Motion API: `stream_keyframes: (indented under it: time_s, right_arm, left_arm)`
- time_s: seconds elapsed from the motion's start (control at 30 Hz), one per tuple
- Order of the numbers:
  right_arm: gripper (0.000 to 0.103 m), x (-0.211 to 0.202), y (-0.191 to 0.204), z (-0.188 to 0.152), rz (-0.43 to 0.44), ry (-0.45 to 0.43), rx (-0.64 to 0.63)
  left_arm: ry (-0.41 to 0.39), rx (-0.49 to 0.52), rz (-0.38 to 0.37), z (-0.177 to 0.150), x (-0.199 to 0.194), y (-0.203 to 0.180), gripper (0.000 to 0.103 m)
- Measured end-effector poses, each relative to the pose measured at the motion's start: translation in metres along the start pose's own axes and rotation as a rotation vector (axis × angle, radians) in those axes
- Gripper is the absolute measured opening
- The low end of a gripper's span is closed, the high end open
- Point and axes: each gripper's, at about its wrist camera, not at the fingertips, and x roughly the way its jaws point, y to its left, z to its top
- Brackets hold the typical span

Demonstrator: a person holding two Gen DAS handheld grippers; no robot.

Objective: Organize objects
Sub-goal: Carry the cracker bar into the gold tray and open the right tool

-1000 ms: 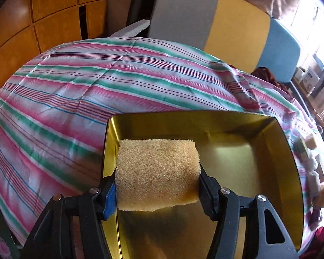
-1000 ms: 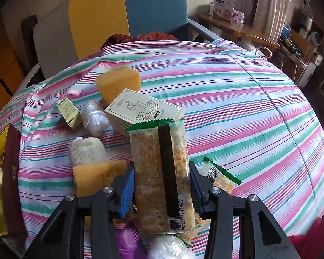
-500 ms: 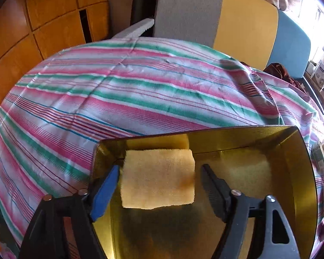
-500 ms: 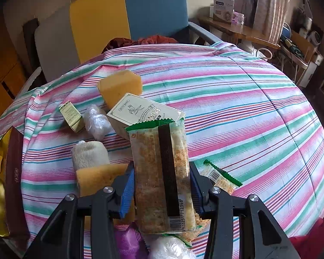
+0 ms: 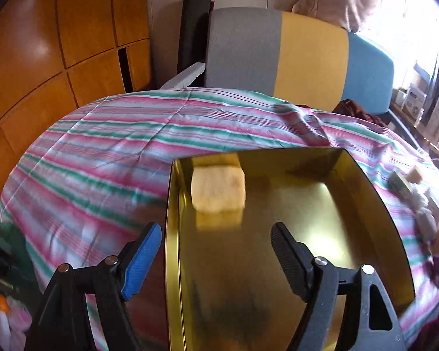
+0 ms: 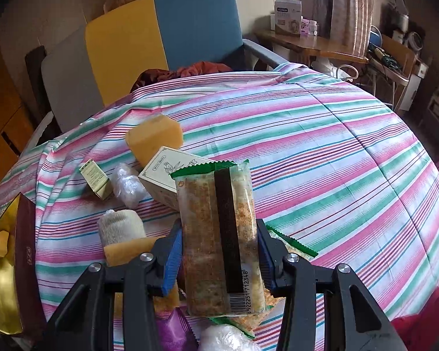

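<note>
A yellow sponge [image 5: 218,188] lies in the far left corner of the gold box [image 5: 374,204] on the striped tablecloth. My left gripper [image 5: 216,248] is open and empty, above the box's near left side. My right gripper [image 6: 219,251] is shut on a green-edged snack packet [image 6: 216,234] and holds it above the pile of loose items. The gold box [image 6: 3,266] also shows at the left edge of the right wrist view.
On the cloth lie an orange sponge [image 6: 153,134], a cream carton [image 6: 166,172], a small green-yellow box [image 6: 96,182], a clear wrapped ball [image 6: 128,184], a cloth roll [image 6: 120,228] and another sponge [image 6: 125,253]. A grey-yellow-blue chair [image 5: 278,55] stands behind the table.
My left gripper opened and let the yellow sponge go into the gold box, then drew back and up. The right gripper keeps hold of the snack packet, almost still.
</note>
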Motion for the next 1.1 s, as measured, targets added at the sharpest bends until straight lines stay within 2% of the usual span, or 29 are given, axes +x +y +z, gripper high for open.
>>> stream_keyframes:
  time_s: [0.2, 0.3, 0.5, 0.6, 0.77, 1.1]
  right_arm:
    - [0.046, -0.002, 0.001, 0.0, 0.008, -0.005, 0.008]
    - [0.046, -0.007, -0.004, 0.003, 0.018, -0.008, 0.037]
    - [0.046, -0.037, 0.016, 0.011, 0.054, -0.056, 0.019]
    - [0.046, -0.054, 0.046, 0.014, 0.119, -0.077, -0.018]
    - [0.046, -0.067, 0.126, 0.008, 0.27, -0.065, -0.134]
    - [0.046, -0.057, 0.276, -0.045, 0.544, 0.098, -0.329]
  left_arm:
    - [0.013, -0.031, -0.03, -0.028, -0.022, 0.004, 0.078]
    - [0.002, -0.033, -0.014, -0.035, -0.028, 0.008, 0.078]
    - [0.006, -0.06, -0.01, -0.042, -0.032, 0.021, 0.078]
    - [0.01, -0.06, -0.011, -0.045, -0.033, 0.024, 0.079]
    - [0.014, -0.067, -0.019, -0.047, -0.033, 0.027, 0.078]
    - [0.022, -0.068, 0.001, -0.049, -0.035, 0.036, 0.078]
